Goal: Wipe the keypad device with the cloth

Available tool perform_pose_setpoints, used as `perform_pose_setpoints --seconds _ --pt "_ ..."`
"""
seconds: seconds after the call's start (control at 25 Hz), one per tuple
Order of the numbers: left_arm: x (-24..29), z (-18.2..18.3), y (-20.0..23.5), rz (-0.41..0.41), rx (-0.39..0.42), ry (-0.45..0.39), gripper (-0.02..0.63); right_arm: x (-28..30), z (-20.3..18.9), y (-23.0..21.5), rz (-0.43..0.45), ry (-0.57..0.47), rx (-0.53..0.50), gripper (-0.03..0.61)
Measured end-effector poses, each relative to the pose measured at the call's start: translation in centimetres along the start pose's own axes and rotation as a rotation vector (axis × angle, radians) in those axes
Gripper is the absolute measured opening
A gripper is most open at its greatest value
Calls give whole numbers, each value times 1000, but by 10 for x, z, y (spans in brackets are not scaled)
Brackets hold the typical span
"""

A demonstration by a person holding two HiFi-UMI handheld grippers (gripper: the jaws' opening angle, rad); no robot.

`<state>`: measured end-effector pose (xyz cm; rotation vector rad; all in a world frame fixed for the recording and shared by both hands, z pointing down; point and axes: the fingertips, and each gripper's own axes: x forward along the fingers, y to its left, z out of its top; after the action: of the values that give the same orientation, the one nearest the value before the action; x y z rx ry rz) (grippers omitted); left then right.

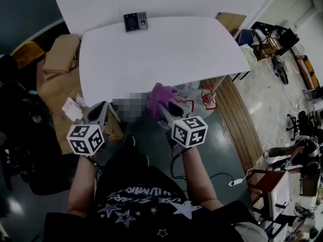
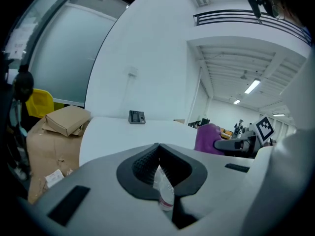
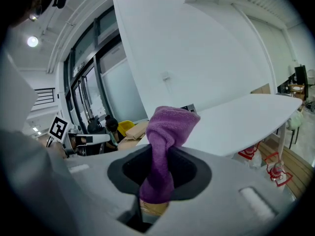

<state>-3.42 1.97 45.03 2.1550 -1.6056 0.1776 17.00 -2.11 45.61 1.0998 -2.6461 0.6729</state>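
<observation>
The keypad device [image 1: 135,21] is small, dark and grey, and stands at the far edge of the white table [image 1: 166,54], against the wall. Both grippers hover off the table's near edge, well short of the device. My right gripper [image 1: 164,106] is shut on a purple cloth [image 1: 161,96], which sticks up in a bunch from its jaws [image 3: 167,129]. My left gripper [image 1: 102,110] is shut, with only a thin clear scrap [image 2: 163,185] showing at the jaw line. In the left gripper view the device [image 2: 137,117] is far ahead and the cloth [image 2: 208,137] is to the right.
Cardboard boxes [image 1: 59,54] are stacked on the floor left of the table. A brown box [image 1: 230,20] sits at the far right corner. Red-marked items [image 1: 206,97] lie beneath the near right edge. Chairs and clutter [image 1: 270,44] fill the room to the right.
</observation>
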Motion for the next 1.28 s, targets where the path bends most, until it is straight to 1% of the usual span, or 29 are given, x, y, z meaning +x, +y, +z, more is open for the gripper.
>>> perform_pose_setpoints --seconds 0.16,0.32,0.44,0.56,0.76,1.0,1.28 --pt "22 6 6 -16 10 8 8 10 3 -15 -19 7 14 92" --pt "39 23 19 -11 0 -13 8 15 16 -30 -39 1 11 92" --pt "60 32 28 -17 0 -15 8 29 27 -46 -58 7 2 92" --pt "82 38 41 -22 -17 -19 8 52 42 -60 -64 8 -6 92" --pt "120 54 78 -20 -46 -22 8 106 65 -72 -56 30 -26 92" --pt "151 92 131 4 -64 -49 8 164 102 -82 -63 40 -44 92" --pt "189 126 184 -4 -76 -61 8 231 134 -87 -68 61 -70 92"
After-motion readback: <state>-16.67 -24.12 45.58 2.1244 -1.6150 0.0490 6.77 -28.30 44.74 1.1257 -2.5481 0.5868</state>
